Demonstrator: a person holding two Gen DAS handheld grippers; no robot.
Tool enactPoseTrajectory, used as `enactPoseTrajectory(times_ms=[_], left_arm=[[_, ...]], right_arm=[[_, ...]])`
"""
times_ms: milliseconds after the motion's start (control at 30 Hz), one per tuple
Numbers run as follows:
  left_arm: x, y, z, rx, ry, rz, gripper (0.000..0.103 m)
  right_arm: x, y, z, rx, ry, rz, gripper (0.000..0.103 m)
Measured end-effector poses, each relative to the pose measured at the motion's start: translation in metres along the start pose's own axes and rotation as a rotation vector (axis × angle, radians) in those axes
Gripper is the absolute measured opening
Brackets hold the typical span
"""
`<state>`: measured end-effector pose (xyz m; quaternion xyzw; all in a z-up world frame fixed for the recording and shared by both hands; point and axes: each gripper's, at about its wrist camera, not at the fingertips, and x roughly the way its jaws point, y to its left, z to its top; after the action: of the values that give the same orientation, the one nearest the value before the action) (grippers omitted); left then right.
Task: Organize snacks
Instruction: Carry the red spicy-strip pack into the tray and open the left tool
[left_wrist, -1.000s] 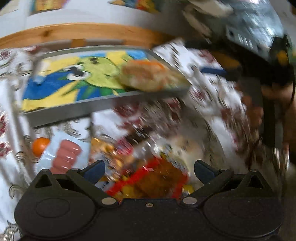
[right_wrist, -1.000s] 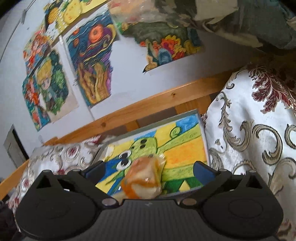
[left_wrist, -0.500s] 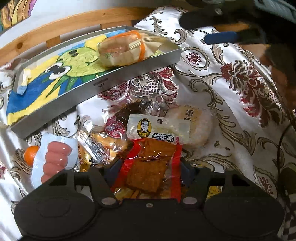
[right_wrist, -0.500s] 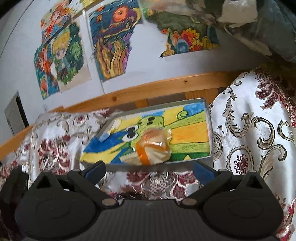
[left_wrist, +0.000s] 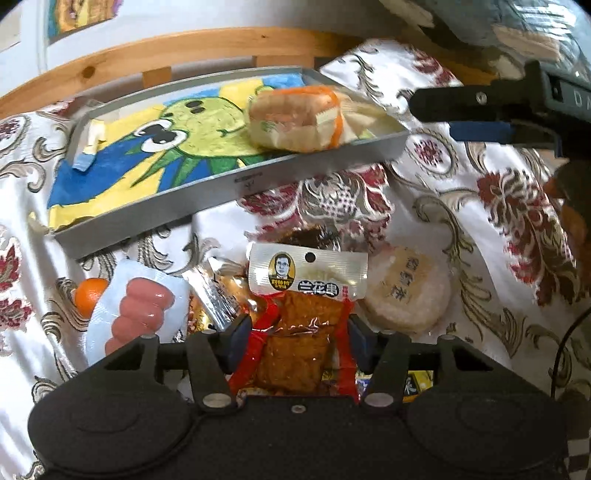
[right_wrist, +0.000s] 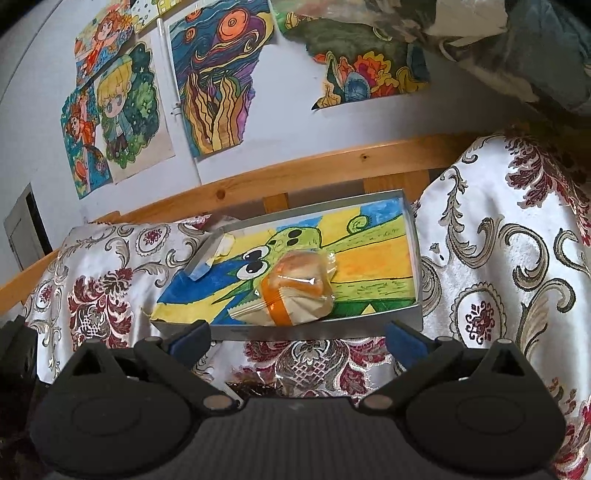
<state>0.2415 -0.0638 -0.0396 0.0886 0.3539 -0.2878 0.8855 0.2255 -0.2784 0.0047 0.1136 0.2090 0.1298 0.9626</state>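
Note:
My left gripper (left_wrist: 299, 334) is shut on a red-edged packet of brown tofu skewers (left_wrist: 303, 325), held over a pile of snacks on the patterned cloth. A grey tray (left_wrist: 236, 184) lined with a green cartoon drawing lies behind the pile. A wrapped bun with an orange band (left_wrist: 295, 122) rests in the tray's right end. In the right wrist view the same bun (right_wrist: 295, 291) lies in the tray (right_wrist: 415, 258), just beyond my right gripper (right_wrist: 297, 338), which stands open and holds nothing. The right gripper (left_wrist: 491, 114) also shows at the left wrist view's upper right.
The pile holds a sausage pack (left_wrist: 136, 314), a small orange (left_wrist: 88, 295), a round rice cake (left_wrist: 406, 291) and several foil packets. A wooden rail (right_wrist: 295, 173) runs behind the tray. Drawings (right_wrist: 218, 74) hang on the wall.
The left gripper came down on the pile and shut on the tofu packet, then lifted slightly. The right gripper drew back from the tray, staying open.

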Motion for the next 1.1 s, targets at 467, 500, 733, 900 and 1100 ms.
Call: enactPoseTrajectory(times_ms=[467, 500, 733, 900, 1100], left_arm=[[-0.037, 0.024, 0.029, -0.165, -0.245, 0.128, 0.052], [-0.038, 0.027, 0.036, -0.184, -0.273, 0.14, 0.052], [-0.01, 0.052, 0.101, -0.336, -0.344, 0.164, 0.053], [0.025, 0.06, 0.117, -0.407, -0.302, 0.174, 0.053], [0.038, 0.067, 0.114, -0.463, -0.265, 0.182, 0.066]], right_arm=[[0.002, 0.0, 0.002, 0.006, -0.028, 0.018, 0.103], [0.002, 0.0, 0.002, 0.006, -0.03, 0.019, 0.103], [0.011, 0.004, 0.002, -0.034, -0.036, 0.012, 0.103], [0.019, 0.001, -0.001, -0.034, -0.018, 0.01, 0.103], [0.021, -0.001, -0.003, -0.029, -0.008, 0.008, 0.103]])
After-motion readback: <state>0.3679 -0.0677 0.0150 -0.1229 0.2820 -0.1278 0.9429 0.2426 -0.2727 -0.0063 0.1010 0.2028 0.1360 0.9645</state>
